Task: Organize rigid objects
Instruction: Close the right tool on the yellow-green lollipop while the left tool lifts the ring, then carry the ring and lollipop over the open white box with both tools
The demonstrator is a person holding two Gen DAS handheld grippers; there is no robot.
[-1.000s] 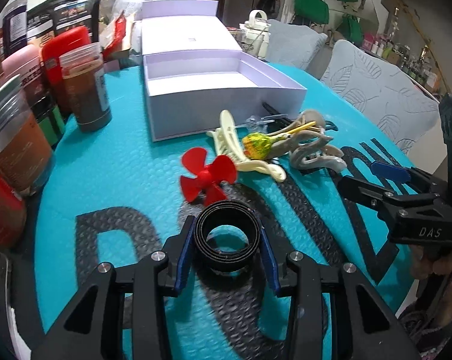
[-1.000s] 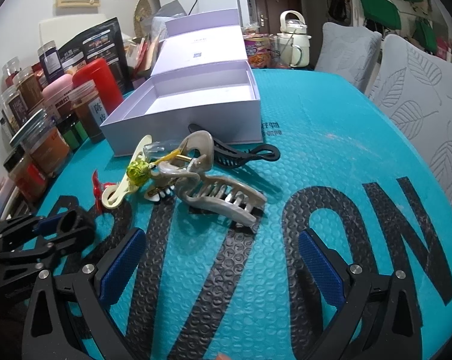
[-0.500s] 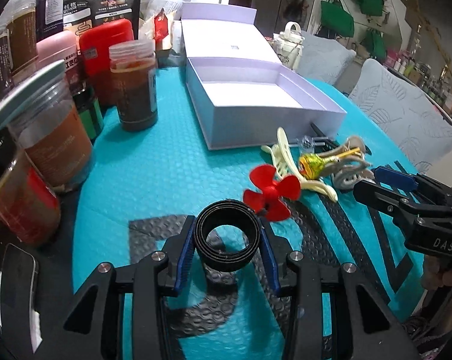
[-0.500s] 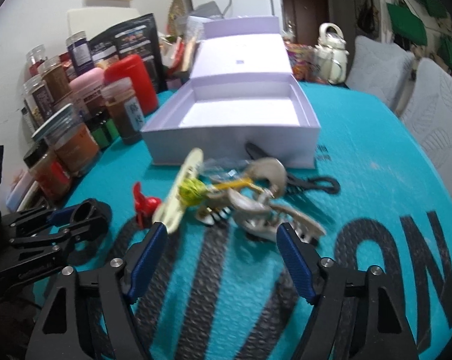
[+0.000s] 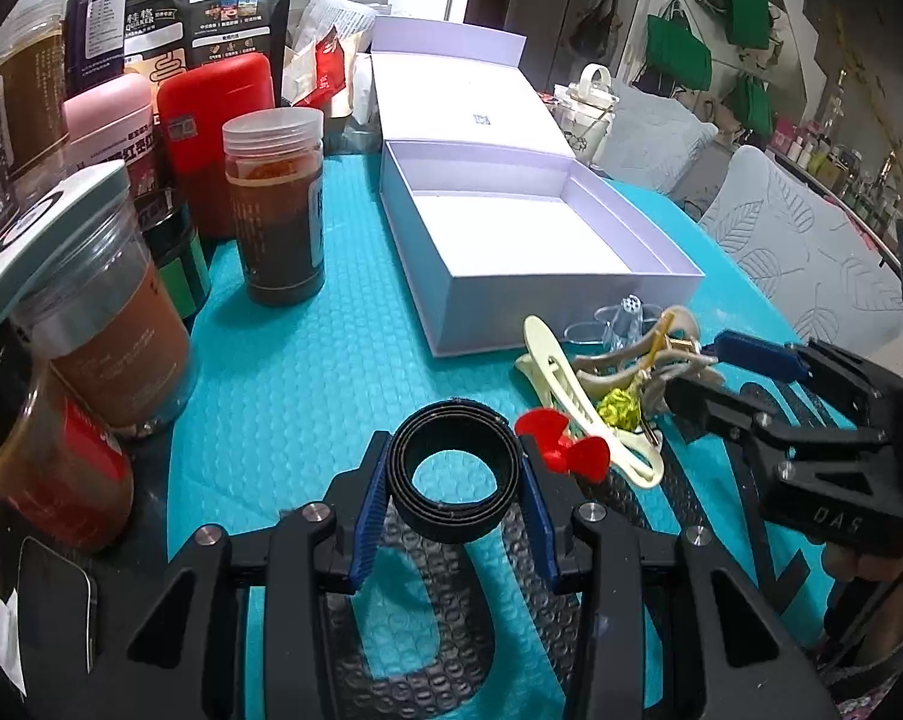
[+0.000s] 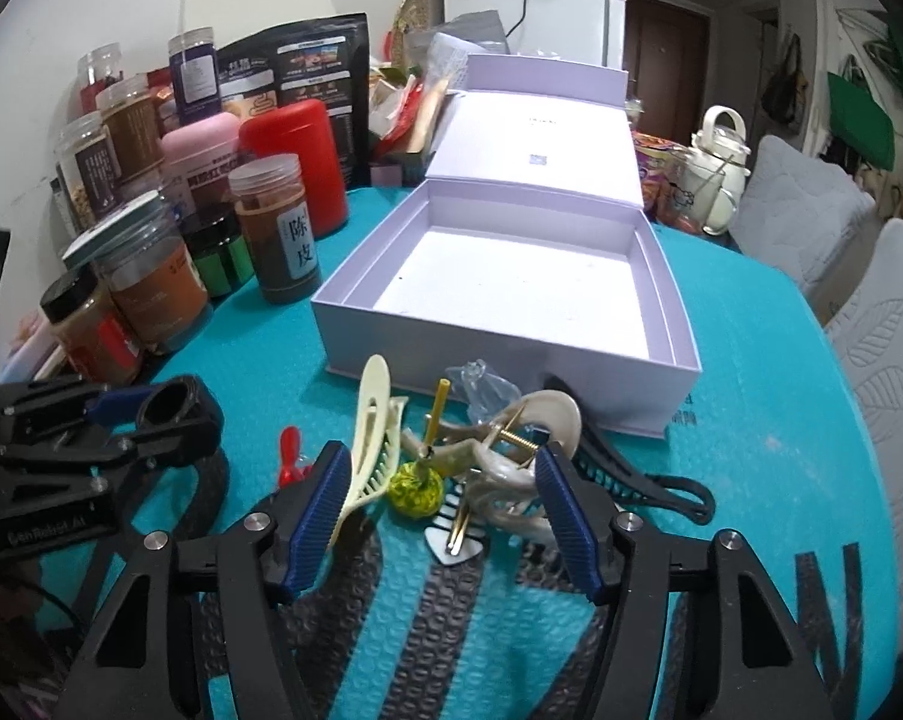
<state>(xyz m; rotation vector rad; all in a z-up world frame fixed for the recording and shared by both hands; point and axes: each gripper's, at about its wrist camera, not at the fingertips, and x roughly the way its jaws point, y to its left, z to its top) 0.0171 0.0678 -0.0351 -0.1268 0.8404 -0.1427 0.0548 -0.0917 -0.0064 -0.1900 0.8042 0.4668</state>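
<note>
Right gripper [image 6: 445, 516] is spread, moved in around clip pile [image 6: 487, 462]; left gripper [image 5: 454, 495] is kept pinched on black ring [image 5: 454, 474], box [image 5: 571, 294] edge near.

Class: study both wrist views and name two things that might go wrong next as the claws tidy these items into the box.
1. The right claw straddles a tangled pile: cream hair clip, lollipop and beige claw clip. Closing may lift several at once or scatter them.
2. The left claw grips the black ring close to the red propeller and could knock it when moving toward the lavender box.
</note>
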